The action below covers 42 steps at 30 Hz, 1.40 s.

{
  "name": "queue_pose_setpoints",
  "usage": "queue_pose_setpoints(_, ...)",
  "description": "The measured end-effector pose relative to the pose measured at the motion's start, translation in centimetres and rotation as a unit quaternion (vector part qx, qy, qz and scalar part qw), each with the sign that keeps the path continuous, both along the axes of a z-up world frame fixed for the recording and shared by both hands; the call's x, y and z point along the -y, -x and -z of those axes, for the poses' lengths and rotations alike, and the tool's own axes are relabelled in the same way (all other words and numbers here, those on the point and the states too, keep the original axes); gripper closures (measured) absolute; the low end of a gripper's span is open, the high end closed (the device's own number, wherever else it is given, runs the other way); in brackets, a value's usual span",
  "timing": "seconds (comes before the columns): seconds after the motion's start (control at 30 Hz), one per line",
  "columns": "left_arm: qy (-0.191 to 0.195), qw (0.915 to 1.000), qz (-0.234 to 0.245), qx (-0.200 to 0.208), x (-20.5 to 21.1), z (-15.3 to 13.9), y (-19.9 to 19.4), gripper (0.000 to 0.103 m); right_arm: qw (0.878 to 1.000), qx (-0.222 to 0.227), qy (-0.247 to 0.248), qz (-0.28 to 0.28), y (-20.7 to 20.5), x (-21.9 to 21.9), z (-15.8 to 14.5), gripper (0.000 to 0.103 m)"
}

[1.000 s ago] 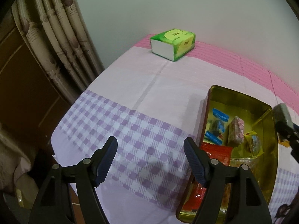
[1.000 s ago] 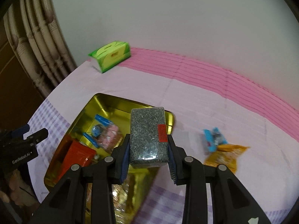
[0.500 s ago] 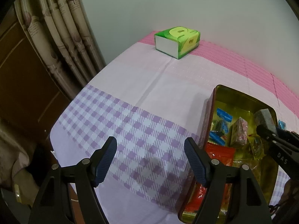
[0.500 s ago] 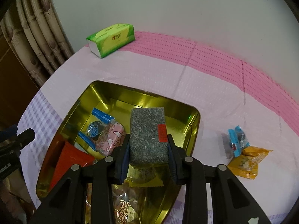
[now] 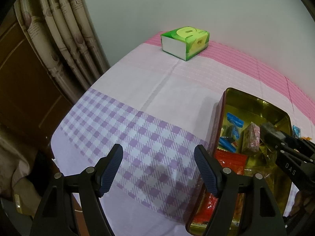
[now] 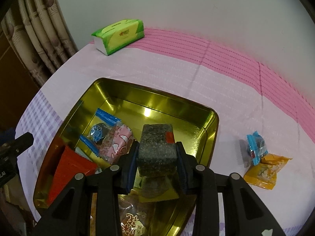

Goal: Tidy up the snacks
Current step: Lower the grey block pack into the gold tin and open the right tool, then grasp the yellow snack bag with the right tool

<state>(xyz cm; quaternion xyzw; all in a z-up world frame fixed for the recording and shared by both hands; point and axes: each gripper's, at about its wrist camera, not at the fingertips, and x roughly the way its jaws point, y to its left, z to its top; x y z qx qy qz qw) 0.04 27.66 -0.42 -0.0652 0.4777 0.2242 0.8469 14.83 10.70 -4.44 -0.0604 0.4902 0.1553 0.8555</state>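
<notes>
Tin [image 6: 208,125] nearer; pink-and-lilac tablecloth [image 6: 226,90], curtain [image 6: 39,31].

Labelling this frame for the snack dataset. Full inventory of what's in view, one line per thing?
tin: 1, gold inside, dark red outside, on the tablecloth, open
grey-black speckled block: 1, red sticker on it, between the right gripper's pads, over the tin
blue-wrapped snacks: a few, blue, in the tin, left side
pink packet: 1, pink, in the tin beside the blue ones
red packet: 1, red, in the tin's near left
blue snack: 1, on the cloth right of the tin
orange packet: 1, touching that blue snack
tissue pack: 1, green, far end
tablecloth: 1, pink stripes, purple check
curtain: beige, left
left gripper: open, empty
right gripper: jaws just eased open a little, pads still against the block
</notes>
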Motion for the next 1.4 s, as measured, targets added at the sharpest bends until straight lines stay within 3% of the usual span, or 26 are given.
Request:
queue_pose_setpoints(0.33, -0.003, 0.9999, 0.013, 0.001, 0.6, -0.1, 0.0, 0.028, 0.999, 0.019, -0.03, 0.007, 1.0, 1.3, -2.2, 0.067)
queue_pose_setpoints(0.47, -0.003, 0.9999, 0.013, 0.001, 0.7, 0.0, 0.0, 0.028, 0.998, 0.038, -0.047, 0.024, 1.9, 3.4, -4.0, 0.064)
queue_pose_setpoints(0.63, -0.003, 0.9999, 0.014, 0.0, 0.7, 0.0, 0.0, 0.028, 0.996, 0.054, -0.034, 0.067, 2.2, 7.6, -4.7, 0.059)
queue_pose_setpoints(0.8, -0.003, 0.9999, 0.015, -0.001, 0.8, 0.1, -0.1, 0.027, 0.991, 0.043, -0.016, 0.128, 1.9, 13.3, -3.5, 0.052)
queue_pose_setpoints(0.97, -0.007, 0.9998, 0.02, -0.005, 1.2, 0.3, -0.1, 0.027, 0.987, 0.027, -0.022, 0.159, 1.6, 16.3, -1.8, 0.043)
queue_pose_setpoints(1.17, -0.015, 0.9996, 0.025, -0.007, 1.4, 0.4, -0.2, 0.027, 0.988, 0.024, -0.01, 0.154, 1.1, 16.4, 0.4, 0.033)
queue_pose_setpoints(1.4, -0.021, 0.9993, 0.031, -0.004, 1.7, 0.5, -0.2, 0.027, 0.988, 0.033, 0.004, 0.153, 0.2, 16.1, 1.6, 0.03)
